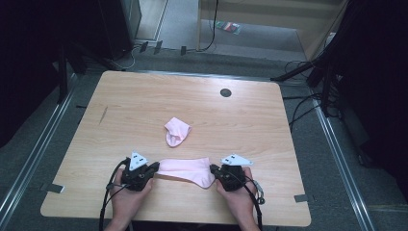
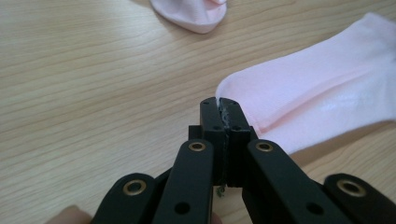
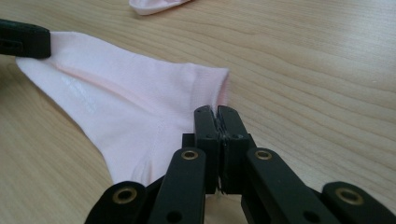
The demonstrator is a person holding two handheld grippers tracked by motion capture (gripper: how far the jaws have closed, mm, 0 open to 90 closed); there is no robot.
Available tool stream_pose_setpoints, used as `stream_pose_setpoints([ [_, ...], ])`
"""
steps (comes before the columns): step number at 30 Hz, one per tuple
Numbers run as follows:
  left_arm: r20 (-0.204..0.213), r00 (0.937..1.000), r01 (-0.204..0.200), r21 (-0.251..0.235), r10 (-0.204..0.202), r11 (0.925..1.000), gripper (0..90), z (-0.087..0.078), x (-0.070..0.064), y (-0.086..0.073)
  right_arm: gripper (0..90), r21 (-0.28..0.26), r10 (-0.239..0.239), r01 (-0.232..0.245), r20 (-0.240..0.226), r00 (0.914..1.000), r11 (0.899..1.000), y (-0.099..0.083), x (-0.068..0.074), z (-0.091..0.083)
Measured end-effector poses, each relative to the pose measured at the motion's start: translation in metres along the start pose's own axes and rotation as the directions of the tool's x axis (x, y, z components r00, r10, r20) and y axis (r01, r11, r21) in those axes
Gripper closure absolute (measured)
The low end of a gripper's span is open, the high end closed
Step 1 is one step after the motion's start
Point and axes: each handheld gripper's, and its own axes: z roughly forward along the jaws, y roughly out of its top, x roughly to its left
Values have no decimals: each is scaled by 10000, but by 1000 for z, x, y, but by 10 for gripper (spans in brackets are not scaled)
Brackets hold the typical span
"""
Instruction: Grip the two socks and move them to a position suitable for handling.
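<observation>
A pale pink sock (image 1: 185, 169) hangs stretched between my two grippers near the table's front edge. My left gripper (image 1: 155, 167) is shut on its left end, and its jaws pinch the rounded tip of the sock (image 2: 317, 88). My right gripper (image 1: 213, 169) is shut on the other end, its jaws closed on the edge by the cuff of the sock (image 3: 126, 102). In the right gripper view the left gripper (image 3: 23, 39) clamps the far corner. A second pink sock (image 1: 177, 131) lies crumpled on the table behind; it is also in the left gripper view (image 2: 194, 11).
The wooden table (image 1: 125, 106) has a dark round grommet (image 1: 225, 92) at the back middle. Tape marks sit on the left (image 1: 52, 187) and right (image 1: 300, 198) front edges. Cables and dark stands crowd the floor behind and to the right.
</observation>
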Motion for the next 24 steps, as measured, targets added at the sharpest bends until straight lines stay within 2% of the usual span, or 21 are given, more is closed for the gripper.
stream_pose_setpoints([
  [1, -100, 9999, -93, 20, 94, 10000, 900, -1, 0, -1, 893, 30, -119, 118, 103, 9999, 9999, 1, -1, -3],
  [3, -332, 9993, -191, 100, 194, 9998, 900, -4, 0, -2, 896, 135, -59, 58, 73, 10000, 9999, 3, -3, -7],
  [5, -183, 9998, 19, 187, -15, 9998, 900, -7, 2, -3, 899, 131, -98, 93, 400, 9992, 9999, 2, -5, -11],
  [6, -24, 9999, 111, 165, -111, 9998, 900, -7, 2, -4, 899, 149, -40, 34, 415, 9991, 9999, 2, -7, -11],
  [8, 443, 9985, 300, 231, -310, 9993, 900, -7, -1, -4, 898, 188, 315, -320, 255, 9992, 9993, 2, -11, -12],
  [11, 351, 9994, 35, 184, -41, 9998, 900, -7, -8, -6, 895, 244, 79, -73, -251, 9997, 9997, 1, -7, -9],
  [14, 256, 9996, 110, 107, -113, 9999, 900, -6, -10, -9, 865, 426, -200, 216, -375, 9991, 9989, 1, -3, -5],
  [15, 254, 9996, 147, 102, -149, 9998, 870, -6, -9, -9, 794, 411, -173, 186, -311, 9994, 9990, 0, -3, -4],
  [16, 158, 9997, 196, 78, -197, 9998, 771, -5, -9, -9, 685, 347, -174, 181, -208, 9996, 9992, 0, -4, -3],
  [17, -95, 9999, 79, 80, -78, 9999, 626, -5, -9, -9, 571, 262, -143, 142, 40, 9999, 9996, 2, -5, -3],
  [21, -203, 9993, 294, -301, -300, 9991, 424, -8, -7, -6, 498, -497, 51, -51, -8, 10000, 9988, 9, -10, -12],
  [24, -164, 9989, 424, -661, -435, 9969, 356, -11, -3, -1, 507, -915, -183, 191, 88, 9998, 9956, 14, -8, -16],
])
